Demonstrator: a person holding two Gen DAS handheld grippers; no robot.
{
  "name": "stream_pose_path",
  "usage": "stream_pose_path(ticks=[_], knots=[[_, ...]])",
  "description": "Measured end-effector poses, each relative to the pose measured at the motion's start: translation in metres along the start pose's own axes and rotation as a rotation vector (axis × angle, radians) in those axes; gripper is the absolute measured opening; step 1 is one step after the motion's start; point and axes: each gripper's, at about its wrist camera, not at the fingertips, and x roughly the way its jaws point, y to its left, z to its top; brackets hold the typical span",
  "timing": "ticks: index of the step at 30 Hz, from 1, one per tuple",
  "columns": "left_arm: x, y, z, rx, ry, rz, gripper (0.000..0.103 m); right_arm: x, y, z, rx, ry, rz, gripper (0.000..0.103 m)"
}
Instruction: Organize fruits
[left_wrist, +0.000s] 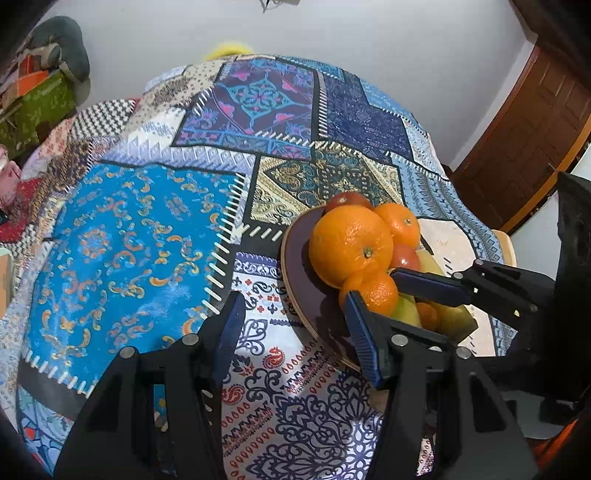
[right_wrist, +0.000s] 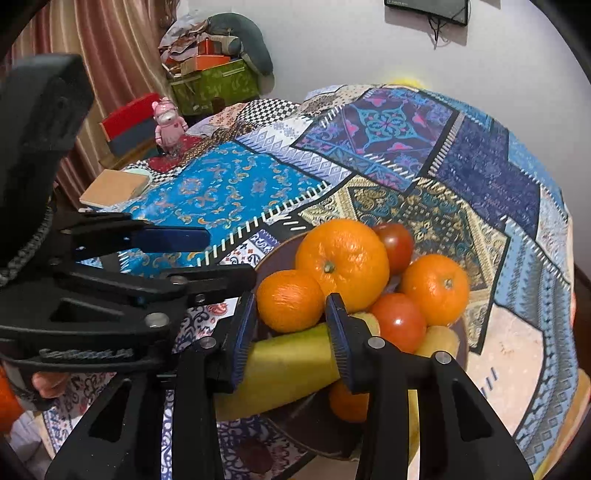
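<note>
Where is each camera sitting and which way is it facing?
Left wrist: on the left gripper, angled down over the tablecloth; jaws open and empty; the bowl of fruit and the right gripper show at right.
Right wrist: on the right gripper, angled down into the bowl; its pads flank the banana; the left gripper and fingertips show at left.
Shared: bowl, big orange, tablecloth.

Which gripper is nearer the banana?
Right. The right gripper straddles the banana in the bowl; the left gripper hangs over the tablecloth beside the bowl's rim.
</note>
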Motion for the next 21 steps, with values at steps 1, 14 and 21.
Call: stream_pose_path(ticks=[1, 14, 21], knots=[[0.001, 0.001, 0.000, -0.003, 0.002, 0.003, 0.056, -0.001, 0.000, -0.001, 0.003, -0.002, 0.003, 0.036], [-0.059, -0.021, -0.006, 0.055, -0.102, 0.042, 0.056, -0.063, -0.001, -0.006, 0.055, -0.118, -0.016, 0.037], [-0.117, -0.046, -0.027, 0.116, -0.196, 0.054, 0.056, -0.103, 0.000, -0.035, 0.123, -0.160, -0.047, 0.039]])
